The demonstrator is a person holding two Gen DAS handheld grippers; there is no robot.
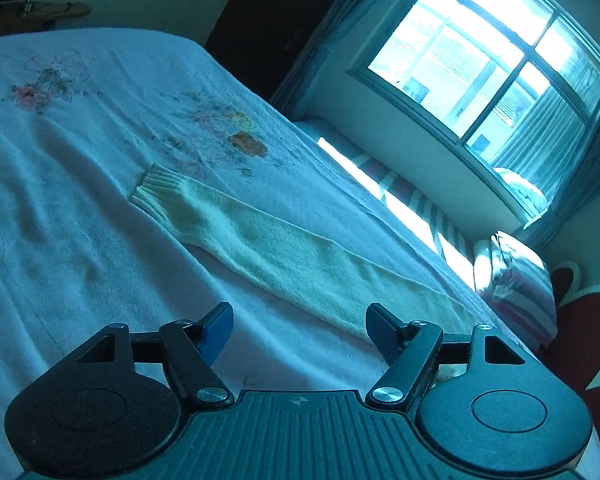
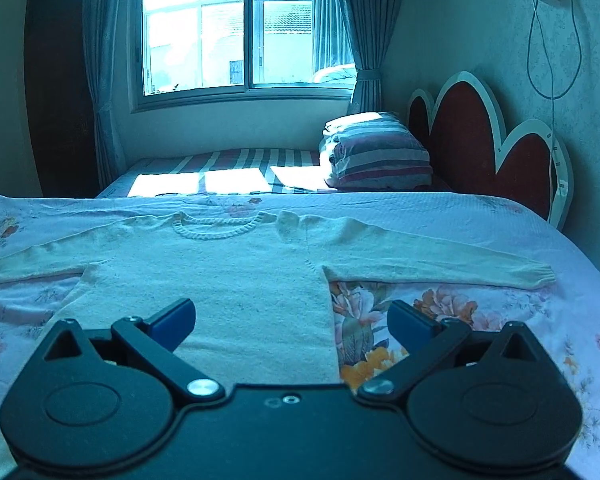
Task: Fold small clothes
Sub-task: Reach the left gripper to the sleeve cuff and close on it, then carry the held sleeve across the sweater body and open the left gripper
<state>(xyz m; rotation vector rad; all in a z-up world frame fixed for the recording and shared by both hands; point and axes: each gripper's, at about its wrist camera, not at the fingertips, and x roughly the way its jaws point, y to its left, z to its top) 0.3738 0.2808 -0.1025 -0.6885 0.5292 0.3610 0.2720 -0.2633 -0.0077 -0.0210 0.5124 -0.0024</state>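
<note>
Bed (image 2: 500,216) with floral cover fills my view, window (image 2: 228,32) far behind. Cream sweater (image 2: 228,272) lies flat on cover, front up, neck far, both sleeves spread sideways. I see left sleeve (image 1: 260,240) stretched out, cuff far. My right gripper (image 2: 292,320) wide, nothing between fingers, over sweater's near right edge. My left gripper (image 1: 300,328) wide too, empty, near sleeve.

a bedroom in a home.
bed (image 2: 480,216) with floral cover, scalloped red headboard (image 2: 472,136), folded striped bedding (image 2: 376,152), curtained window (image 2: 228,28) on the far wall.
</note>
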